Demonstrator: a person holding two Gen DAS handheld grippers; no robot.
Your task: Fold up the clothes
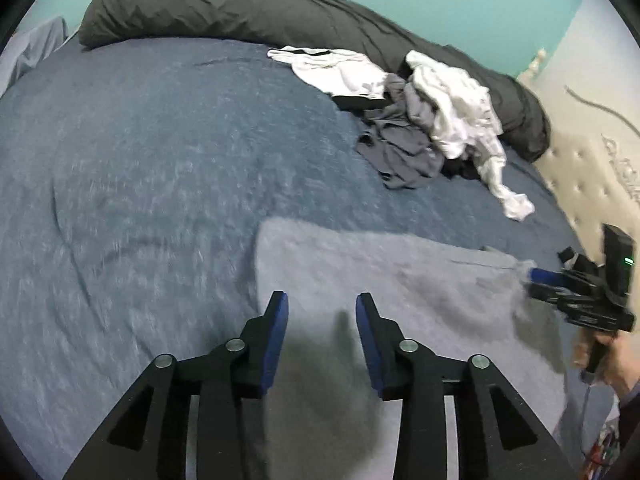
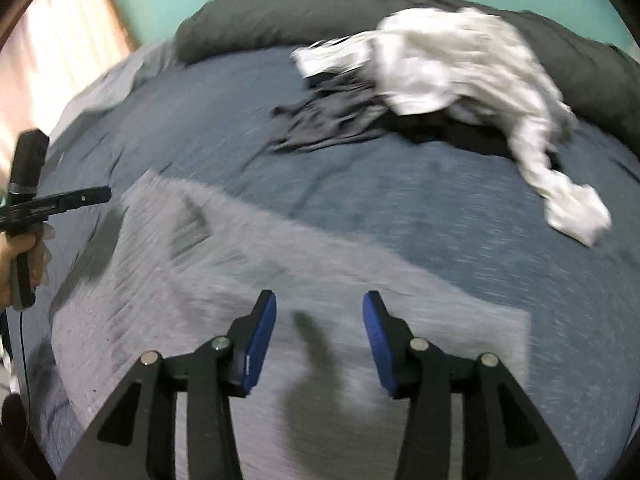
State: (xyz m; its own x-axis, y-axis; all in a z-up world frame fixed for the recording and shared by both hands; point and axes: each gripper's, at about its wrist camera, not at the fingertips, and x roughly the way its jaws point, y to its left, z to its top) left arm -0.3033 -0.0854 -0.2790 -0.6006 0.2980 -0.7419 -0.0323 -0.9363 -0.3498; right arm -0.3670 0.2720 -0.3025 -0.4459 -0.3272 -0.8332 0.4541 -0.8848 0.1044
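A light grey garment (image 1: 380, 280) lies flat on the blue bed, also in the right wrist view (image 2: 248, 264). My left gripper (image 1: 322, 300) is open and empty, hovering above the garment's near-left part. My right gripper (image 2: 319, 300) is open and empty above the garment's near-right part; in the left wrist view it shows (image 1: 534, 276) at the garment's far right corner. A pile of unfolded clothes (image 1: 424, 120), white and dark grey, lies farther back on the bed (image 2: 440, 68). Both views are motion-blurred.
The blue bedspread (image 1: 140, 160) covers the bed. A dark grey rolled duvet (image 1: 240, 12) runs along the far edge by the teal wall. A tufted cream headboard (image 1: 592, 184) stands at the right. A curtain (image 2: 60, 52) hangs at the left.
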